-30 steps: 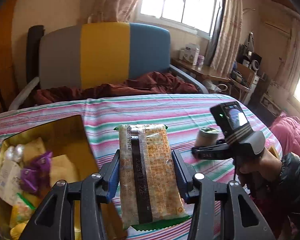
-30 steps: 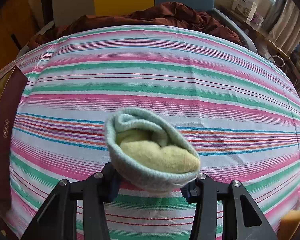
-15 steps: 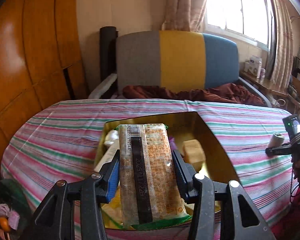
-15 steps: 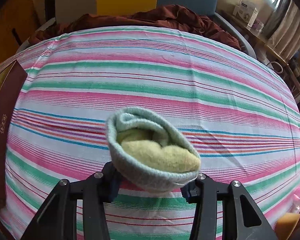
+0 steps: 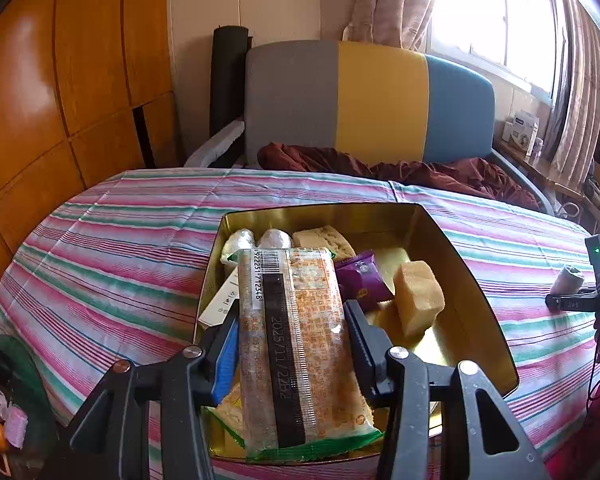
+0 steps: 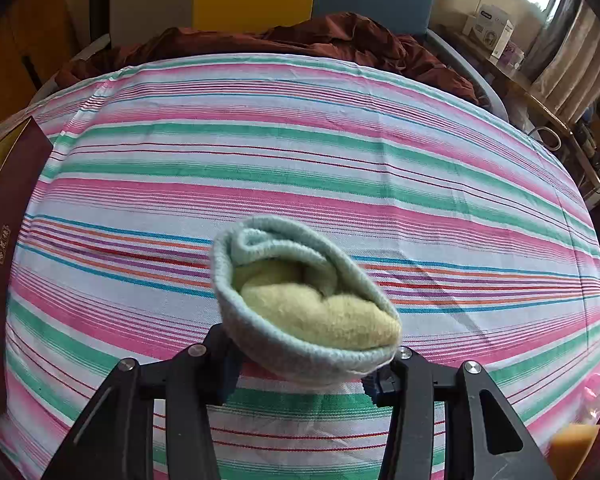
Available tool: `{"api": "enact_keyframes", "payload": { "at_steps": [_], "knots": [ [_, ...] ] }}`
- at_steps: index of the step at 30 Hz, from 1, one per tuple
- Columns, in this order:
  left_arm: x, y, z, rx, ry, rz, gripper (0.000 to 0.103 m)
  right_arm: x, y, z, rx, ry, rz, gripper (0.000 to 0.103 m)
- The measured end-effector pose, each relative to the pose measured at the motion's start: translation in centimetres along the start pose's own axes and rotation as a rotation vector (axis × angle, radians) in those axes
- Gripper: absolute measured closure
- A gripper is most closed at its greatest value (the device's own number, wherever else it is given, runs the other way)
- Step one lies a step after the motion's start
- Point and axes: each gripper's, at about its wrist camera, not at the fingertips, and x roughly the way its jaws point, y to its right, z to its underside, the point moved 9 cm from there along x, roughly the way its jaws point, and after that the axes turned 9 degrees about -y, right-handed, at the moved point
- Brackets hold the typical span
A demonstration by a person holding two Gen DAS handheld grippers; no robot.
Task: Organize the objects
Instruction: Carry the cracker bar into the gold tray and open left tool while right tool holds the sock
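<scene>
While your left gripper (image 5: 290, 354) pinches the snack packet (image 5: 296, 344) across its width, its jaws pressed on both long edges, the packet hangs over the gold tin (image 5: 472, 284) in the lower middle of the left wrist frame. Inside lie a purple wrapper (image 5: 360, 280), a sponge block (image 5: 418, 300) and two foil-wrapped pieces (image 5: 256, 238), so free room is scarce. You look to be at the placing step: the next move calls for lowering the packet into the tin and spreading the jaws only once it rests. Your right gripper (image 6: 308, 372) grips the rolled sock (image 6: 304, 304), jaws closed on its sides, above the striped tabletop (image 6: 300, 140) at the lower centre of its frame, waiting its turn.
</scene>
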Motion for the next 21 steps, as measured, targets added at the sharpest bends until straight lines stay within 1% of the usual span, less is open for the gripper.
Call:
{"api": "enact_keyframes", "payload": {
  "at_steps": [11, 15, 18, 21],
  "knots": [
    [2.8, 1.4, -0.4, 0.028, -0.048, 0.015, 0.055, 0.0, -0.1, 0.0, -0.014, 0.002, 0.013, 0.055],
    [4.6, 1.9, -0.7, 0.031, -0.084, 0.030, 0.055, -0.1, -0.1, 0.0, -0.019, 0.003, 0.017, 0.055],
    [6.8, 2.4, -0.7, 0.041, -0.135, 0.035, 0.055, -0.1, -0.1, -0.1, -0.022, 0.004, 0.018, 0.055],
    [9.8, 2.9, 0.1, 0.048, -0.235, 0.051, 0.055, -0.1, -0.1, -0.2, -0.021, 0.004, 0.016, 0.055]
  ]
}}
